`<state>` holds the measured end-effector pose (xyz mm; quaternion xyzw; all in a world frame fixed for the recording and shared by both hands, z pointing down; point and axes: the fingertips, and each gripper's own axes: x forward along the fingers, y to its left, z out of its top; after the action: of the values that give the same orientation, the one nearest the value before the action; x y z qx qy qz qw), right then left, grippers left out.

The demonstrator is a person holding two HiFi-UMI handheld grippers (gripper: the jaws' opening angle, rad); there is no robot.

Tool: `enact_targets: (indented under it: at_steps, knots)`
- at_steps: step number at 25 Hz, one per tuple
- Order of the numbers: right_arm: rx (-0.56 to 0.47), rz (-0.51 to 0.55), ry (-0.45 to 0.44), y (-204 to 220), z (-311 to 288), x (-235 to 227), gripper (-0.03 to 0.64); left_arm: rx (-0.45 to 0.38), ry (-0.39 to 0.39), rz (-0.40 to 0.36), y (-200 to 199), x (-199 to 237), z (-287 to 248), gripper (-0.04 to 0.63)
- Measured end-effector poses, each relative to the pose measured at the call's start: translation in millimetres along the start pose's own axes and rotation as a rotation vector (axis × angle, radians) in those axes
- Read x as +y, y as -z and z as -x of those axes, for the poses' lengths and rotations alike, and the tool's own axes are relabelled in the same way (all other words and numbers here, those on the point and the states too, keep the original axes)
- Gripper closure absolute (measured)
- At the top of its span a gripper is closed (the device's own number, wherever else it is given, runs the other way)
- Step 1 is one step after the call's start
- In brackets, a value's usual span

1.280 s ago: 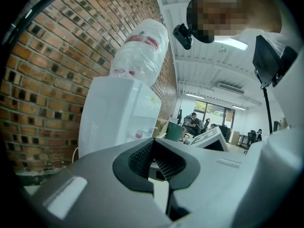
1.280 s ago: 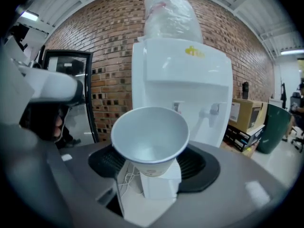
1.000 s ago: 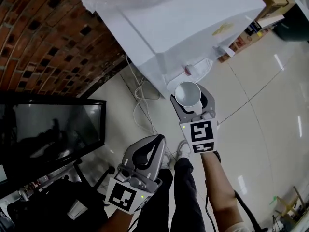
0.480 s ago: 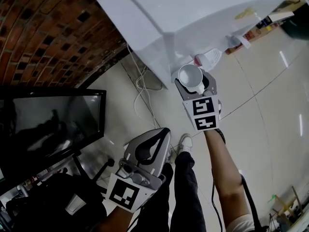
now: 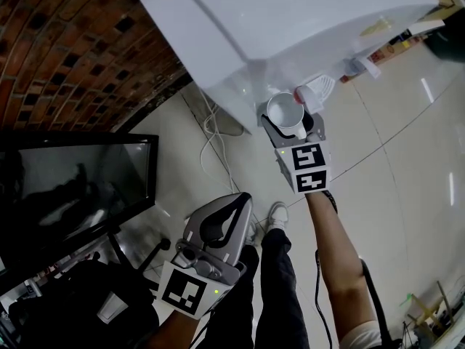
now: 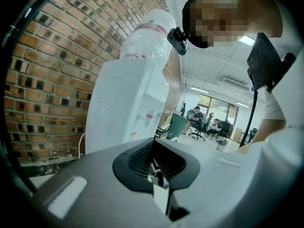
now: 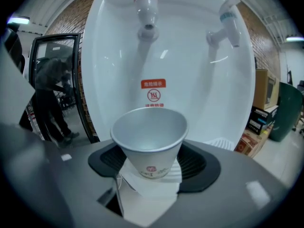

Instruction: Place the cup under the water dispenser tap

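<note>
A white paper cup (image 5: 285,111) stands upright between the jaws of my right gripper (image 5: 292,124), which is shut on it. In the right gripper view the cup (image 7: 149,141) sits just in front of the white water dispenser (image 7: 118,80), below the red tap (image 7: 146,6). A blue tap (image 7: 228,23) is to the right of the red one. In the head view the cup's rim is beside the red tap (image 5: 301,95), near the drip tray (image 5: 322,86). My left gripper (image 5: 231,211) hangs low near the person's legs, shut and empty.
A brick wall (image 5: 65,49) stands left of the dispenser, with white cables (image 5: 214,137) on the floor at its foot. A dark monitor (image 5: 73,187) is at the left. Cardboard boxes (image 7: 259,108) and a green bin (image 7: 285,108) stand to the dispenser's right.
My right gripper has carried the cup closer to the dispenser and lower, so that the cup now sits by the red tap. The left gripper has hardly moved.
</note>
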<state>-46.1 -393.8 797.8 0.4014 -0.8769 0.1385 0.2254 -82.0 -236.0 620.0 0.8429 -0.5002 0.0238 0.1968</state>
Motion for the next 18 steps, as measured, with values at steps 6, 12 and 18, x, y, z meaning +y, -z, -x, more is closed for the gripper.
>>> enact_targets:
  at_steps: [6, 12, 18]
  knots:
    - [-0.015, -0.023, -0.002, 0.5, 1.6, 1.2, 0.221, 0.013, -0.007, 0.003, 6.2, 1.9, 0.6, 0.604]
    - [-0.021, -0.003, 0.003, -5.3, 15.1, -0.7, 0.221, 0.016, 0.003, 0.002, 6.6, -2.5, 0.5, 0.604]
    - [-0.022, 0.034, -0.001, -18.0, 47.1, 10.2, 0.221, -0.025, 0.002, -0.001, -10.0, -11.3, 4.1, 0.604]
